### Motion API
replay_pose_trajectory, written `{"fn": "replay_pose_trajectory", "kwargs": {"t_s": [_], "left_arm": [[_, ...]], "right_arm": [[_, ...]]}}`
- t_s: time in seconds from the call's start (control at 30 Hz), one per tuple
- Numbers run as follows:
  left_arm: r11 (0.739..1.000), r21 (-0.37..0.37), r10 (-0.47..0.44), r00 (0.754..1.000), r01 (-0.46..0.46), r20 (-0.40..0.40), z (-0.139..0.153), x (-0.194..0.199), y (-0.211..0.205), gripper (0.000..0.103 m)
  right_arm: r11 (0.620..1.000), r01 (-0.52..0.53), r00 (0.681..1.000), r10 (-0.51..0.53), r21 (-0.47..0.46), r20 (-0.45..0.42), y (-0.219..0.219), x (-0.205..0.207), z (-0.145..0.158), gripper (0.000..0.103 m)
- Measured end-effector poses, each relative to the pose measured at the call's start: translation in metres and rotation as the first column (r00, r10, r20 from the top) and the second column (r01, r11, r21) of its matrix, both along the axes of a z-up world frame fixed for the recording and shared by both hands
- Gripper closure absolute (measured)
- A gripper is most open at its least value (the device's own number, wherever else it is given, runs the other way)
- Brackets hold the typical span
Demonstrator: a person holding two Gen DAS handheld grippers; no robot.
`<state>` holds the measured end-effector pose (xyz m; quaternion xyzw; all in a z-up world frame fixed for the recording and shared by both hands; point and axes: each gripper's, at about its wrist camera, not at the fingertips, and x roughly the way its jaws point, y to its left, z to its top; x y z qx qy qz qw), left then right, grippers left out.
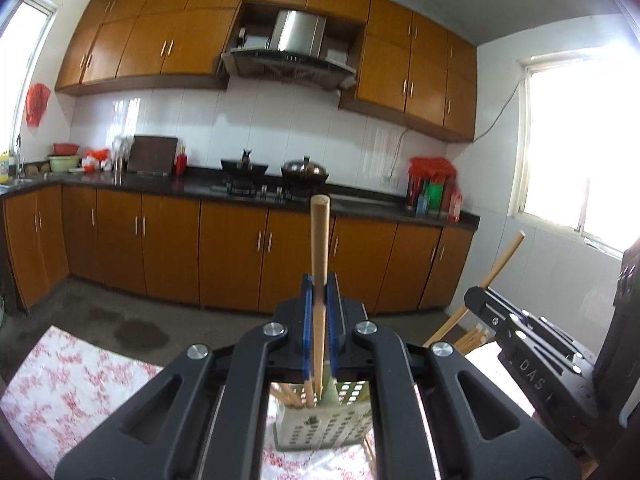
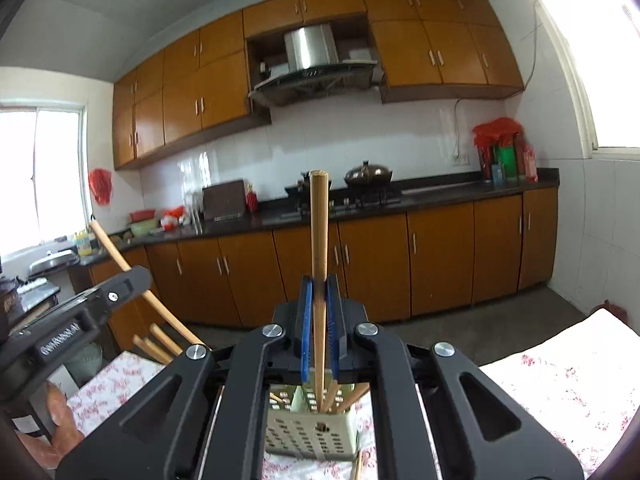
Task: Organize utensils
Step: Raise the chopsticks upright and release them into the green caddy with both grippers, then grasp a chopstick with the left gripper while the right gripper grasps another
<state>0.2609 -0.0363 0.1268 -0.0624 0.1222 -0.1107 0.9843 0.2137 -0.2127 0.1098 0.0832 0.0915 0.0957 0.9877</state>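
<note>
My left gripper (image 1: pixel 319 284) is shut on a wooden chopstick (image 1: pixel 320 240) that stands upright, its lower end inside a pale green perforated utensil holder (image 1: pixel 320 424) on the table. My right gripper (image 2: pixel 319 285) is shut on another upright wooden chopstick (image 2: pixel 319 232) whose lower end is in the same holder (image 2: pixel 312 432). Several more chopsticks lean in the holder. Each gripper shows in the other's view: the right one (image 1: pixel 474 294) at the right edge, the left one (image 2: pixel 140 274) at the left.
The holder stands on a table with a red floral cloth (image 1: pixel 72 380). Beyond a grey floor runs a kitchen counter (image 1: pixel 160 182) with orange cabinets, a stove with two pots (image 1: pixel 304 170), and bright windows (image 1: pixel 584 140).
</note>
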Motion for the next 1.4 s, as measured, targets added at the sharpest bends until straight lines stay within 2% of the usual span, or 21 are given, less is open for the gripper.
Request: {"fn": "replay_pose_trajectory", "kwargs": {"t_s": [0.07,0.13,0.2,0.3,0.43,0.53,0.63,0.67,0.77,0.83,1.0,1.07,1.17,1.2,1.23,1.27,1.4], "left_arm": [[1.000,-0.009,0.004,1.000,-0.004,-0.014,-0.005,0.001,0.003,0.095],[1.000,-0.019,0.007,1.000,-0.007,-0.013,-0.005,0.000,0.007,0.091],[1.000,-0.023,0.012,1.000,-0.013,-0.008,-0.002,-0.003,0.011,0.086],[0.999,-0.027,0.023,1.000,-0.023,0.010,0.003,-0.011,0.016,0.078],[0.999,-0.008,0.050,0.999,-0.050,0.010,0.007,-0.038,0.029,0.071],[0.996,0.019,0.083,0.997,-0.082,-0.007,0.001,-0.062,0.042,0.066],[0.990,0.060,0.130,0.991,-0.128,-0.042,-0.020,-0.084,0.056,0.057],[0.987,0.075,0.149,0.987,-0.144,-0.064,-0.029,-0.088,0.061,0.056],[0.985,0.092,0.160,0.966,-0.144,-0.202,-0.071,-0.094,0.072,0.055],[0.986,0.098,0.156,0.942,-0.132,-0.298,-0.104,-0.094,0.076,0.055],[0.989,0.103,0.140,0.877,-0.104,-0.459,-0.159,-0.096,0.073,0.058],[0.990,0.102,0.132,0.858,-0.094,-0.496,-0.171,-0.095,0.070,0.058],[0.991,0.111,0.117,0.851,-0.069,-0.512,-0.179,-0.097,0.058,0.058],[0.991,0.122,0.112,0.851,-0.057,-0.513,-0.182,-0.098,0.053,0.058],[0.991,0.128,0.108,0.850,-0.049,-0.515,-0.184,-0.098,0.050,0.058],[0.990,0.132,0.104,0.849,-0.041,-0.519,-0.188,-0.099,0.048,0.058],[0.990,0.139,0.090,0.834,-0.016,-0.545,-0.197,-0.095,0.038,0.059]], "right_arm": [[1.000,-0.012,1.000,0.012,0.004,-0.006,-0.001,0.000,-0.001,0.093],[1.000,-0.014,1.000,0.014,0.008,-0.011,-0.002,-0.003,-0.001,0.078],[1.000,-0.014,1.000,0.014,0.013,-0.006,-0.003,-0.004,0.002,0.071],[1.000,-0.005,1.000,0.004,0.012,0.010,-0.008,-0.014,0.008,0.070],[0.999,0.031,1.000,-0.031,0.008,0.004,-0.023,-0.038,0.012,0.062],[0.998,0.058,0.997,-0.058,0.001,-0.040,-0.039,-0.050,0.002,0.056],[0.997,0.080,0.985,-0.082,-0.016,-0.151,-0.050,-0.058,-0.028,0.054],[0.997,0.080,0.973,-0.083,-0.020,-0.217,-0.052,-0.057,-0.043,0.054],[0.998,0.032,0.923,-0.047,-0.045,-0.381,-0.044,-0.059,-0.096,0.054],[0.999,-0.030,0.877,0.008,-0.037,-0.480,-0.031,-0.062,-0.131,0.065],[0.993,-0.111,0.798,0.071,-0.031,-0.599,0.002,-0.071,-0.184,0.071],[0.992,-0.117,0.784,0.067,-0.042,-0.618,0.007,-0.071,-0.193,0.071],[0.991,-0.119,0.774,0.056,-0.058,-0.631,0.014,-0.074,-0.203,0.072],[0.989,-0.123,0.755,0.041,-0.081,-0.654,0.015,-0.075,-0.206,0.082],[0.989,-0.116,0.762,0.026,-0.096,-0.647,0.015,-0.075,-0.206,0.090],[0.989,-0.108,0.763,0.016,-0.103,-0.647,0.013,-0.074,-0.206,0.094],[0.996,-0.020,0.757,-0.043,-0.089,-0.652,-0.013,-0.068,-0.203,0.095]]}}
